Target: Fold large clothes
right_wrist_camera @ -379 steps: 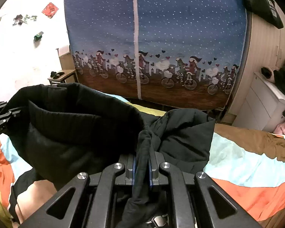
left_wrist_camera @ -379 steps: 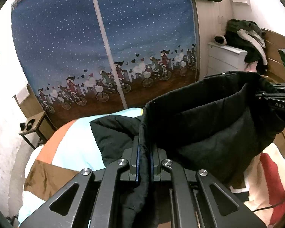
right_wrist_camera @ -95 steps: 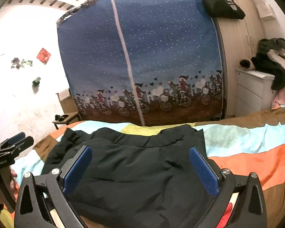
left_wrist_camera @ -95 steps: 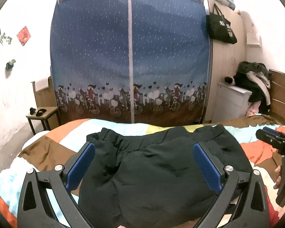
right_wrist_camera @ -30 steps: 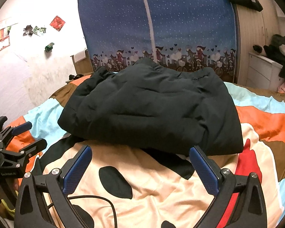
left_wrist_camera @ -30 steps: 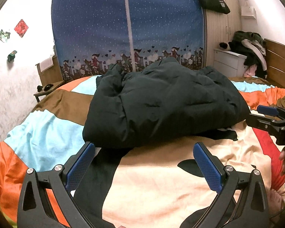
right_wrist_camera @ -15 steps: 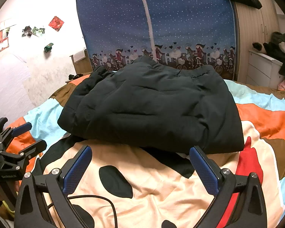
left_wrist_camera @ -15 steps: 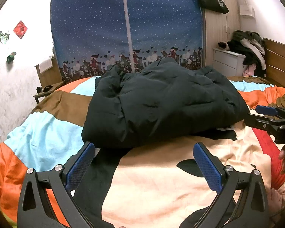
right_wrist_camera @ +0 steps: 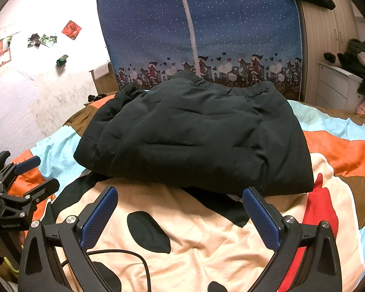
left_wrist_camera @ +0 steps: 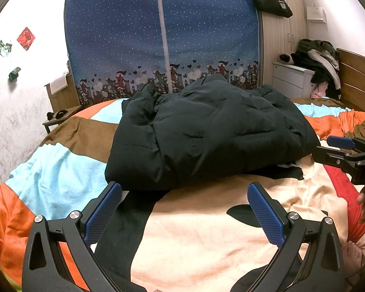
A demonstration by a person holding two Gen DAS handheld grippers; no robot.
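CHANGE: we no longer hold the black coat (left_wrist_camera: pixel 211 131), both grippers now backed off | left gripper (left_wrist_camera: pixel 185 209) wide open, empty | right gripper (right_wrist_camera: pixel 180 209) wide open, empty | coat lies folded on the bed (left_wrist_camera: pixel 60 168) just ahead of both | fold looks finished.

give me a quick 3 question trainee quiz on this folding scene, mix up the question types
1. True or false: the left claw is shut on the black coat.
2. Multiple choice: the coat lies on A) the white drawer unit B) the striped bedspread C) the side table.
3. Fill in: the right claw is ____ and holds nothing.

Key
1. False: both fingers stand wide apart, short of the coat.
2. B
3. open
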